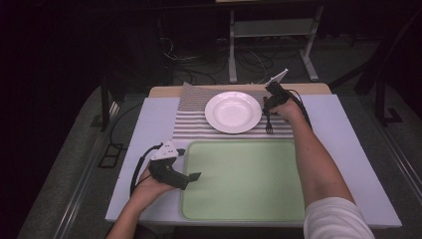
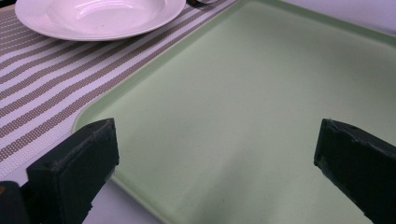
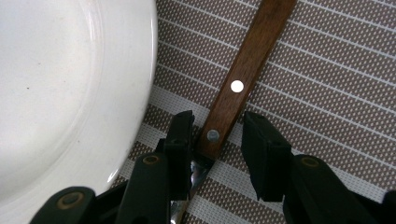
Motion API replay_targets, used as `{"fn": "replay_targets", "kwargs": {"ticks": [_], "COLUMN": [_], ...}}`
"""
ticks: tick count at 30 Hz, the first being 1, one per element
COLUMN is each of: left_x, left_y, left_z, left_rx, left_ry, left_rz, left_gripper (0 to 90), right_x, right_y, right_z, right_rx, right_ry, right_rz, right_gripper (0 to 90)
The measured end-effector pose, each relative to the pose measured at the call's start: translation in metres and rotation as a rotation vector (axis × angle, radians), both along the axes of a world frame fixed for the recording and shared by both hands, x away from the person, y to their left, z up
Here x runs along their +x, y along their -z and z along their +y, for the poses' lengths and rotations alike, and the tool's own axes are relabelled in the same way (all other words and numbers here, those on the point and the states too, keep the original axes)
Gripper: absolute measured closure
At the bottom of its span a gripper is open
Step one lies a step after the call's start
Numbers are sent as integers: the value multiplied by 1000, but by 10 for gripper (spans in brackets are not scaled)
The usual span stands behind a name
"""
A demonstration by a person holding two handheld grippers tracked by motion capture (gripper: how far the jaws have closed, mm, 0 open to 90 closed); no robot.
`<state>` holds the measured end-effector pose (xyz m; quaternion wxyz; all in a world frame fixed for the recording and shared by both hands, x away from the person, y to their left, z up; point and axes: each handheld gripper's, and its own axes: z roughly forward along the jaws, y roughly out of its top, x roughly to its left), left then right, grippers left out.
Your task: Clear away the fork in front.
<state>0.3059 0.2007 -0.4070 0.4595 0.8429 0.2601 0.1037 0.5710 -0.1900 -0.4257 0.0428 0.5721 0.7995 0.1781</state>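
fork [image 3: 238, 84] tines behind right gripper [image 3: 217, 151]

plate [image 1: 233, 112] on placemat [image 1: 191, 124] | fork [image 1: 268, 124] right of plate | tray [image 1: 244, 181] before placemat

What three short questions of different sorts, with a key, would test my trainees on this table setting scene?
1. True or false: the fork lies on the green tray.
2. Multiple choice: the right gripper has its jaws a) around the fork's wooden handle, b) on the plate's rim, c) over the bare table.
3. Short answer: what lies under the white plate?

Key
1. False: it lies on the striped placemat, right of the plate.
2. a, with a gap visible on one side, so no full clamp yet.
3. The striped placemat.
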Motion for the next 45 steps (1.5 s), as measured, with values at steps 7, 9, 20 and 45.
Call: {"fn": "replay_targets", "kwargs": {"ticks": [7, 9, 20, 45], "left_x": [-1, 0, -1, 0], "left_y": [0, 0, 0, 1], "left_z": [-1, -1, -1, 0], "left_rx": [4, 5, 1, 8], "left_ry": [2, 3, 5, 6], "left_rz": [-3, -3, -2, -3], "left_gripper": [0, 0, 0, 0], "right_x": [1, 1, 1, -35], "right_y": [0, 0, 0, -45], "right_z": [1, 0, 3, -40], "right_rx": [-13, -15, -53, 91], "right_ry": [5, 15, 36, 23], "right_rz": [5, 8, -1, -156], "right_gripper": [665, 688, 766, 769]}}
